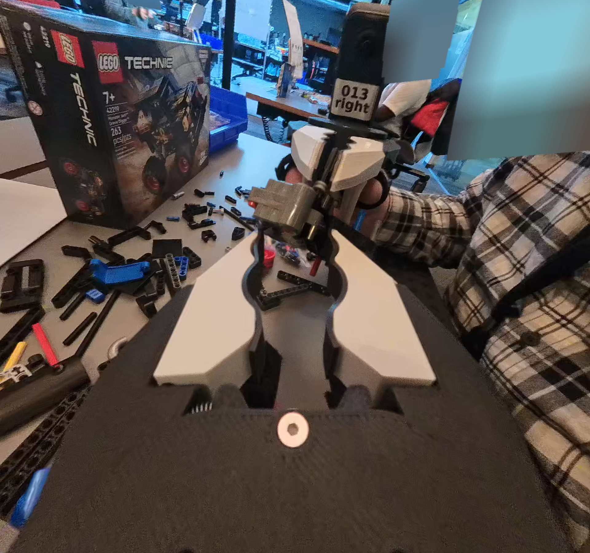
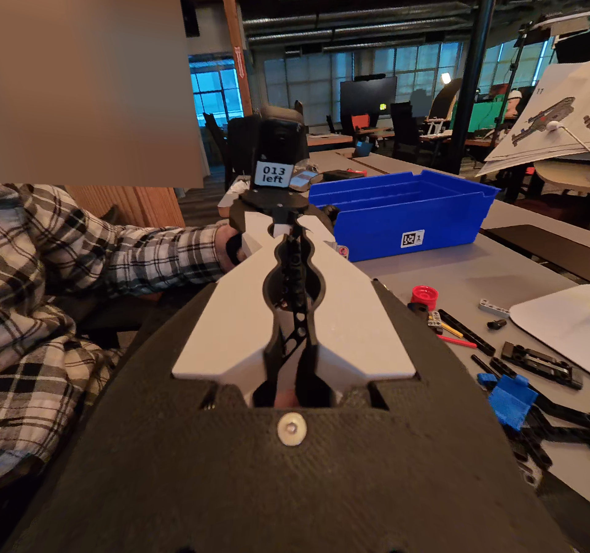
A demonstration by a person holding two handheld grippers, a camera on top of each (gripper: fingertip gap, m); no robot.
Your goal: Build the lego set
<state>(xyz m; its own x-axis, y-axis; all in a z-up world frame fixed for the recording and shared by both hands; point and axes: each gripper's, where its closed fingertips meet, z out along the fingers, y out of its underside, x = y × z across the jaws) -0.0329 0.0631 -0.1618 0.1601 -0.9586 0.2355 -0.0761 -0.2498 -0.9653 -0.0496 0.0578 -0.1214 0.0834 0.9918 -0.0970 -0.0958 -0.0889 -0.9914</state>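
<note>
Your right gripper (image 2: 295, 282) is clamped on a black holed Technic beam (image 2: 298, 317), which runs lengthwise between its white fingers (image 2: 357, 324) and sticks out past the tips. From the left wrist view that same gripper (image 1: 322, 206) also carries a grey lego assembly (image 1: 284, 206) with a red pin, held up off the table.

Your left gripper (image 1: 293, 250) has its fingers (image 1: 217, 320) parted, a clear gap between them, nothing held. Its tips sit just below and almost touching the grey assembly; whether there is contact I cannot tell.

The two tools face each other nose to nose in mid-air above the grey table (image 1: 261, 155). Tight there, little room between them.

Below the gap: a black angled beam (image 1: 287, 293) flat on the table, a red wheel hub (image 1: 269, 255) just beyond it. Loose black parts and a blue panel piece (image 1: 118, 271) are scattered to your left, with the lego box (image 1: 121, 129) upright behind them near the far edge. A blue bin (image 2: 402, 215) stands beyond the left tool. The instruction booklet (image 2: 542, 116) is propped up at the right. Your plaid sleeve (image 1: 479, 250) fills the near-right side.
</note>
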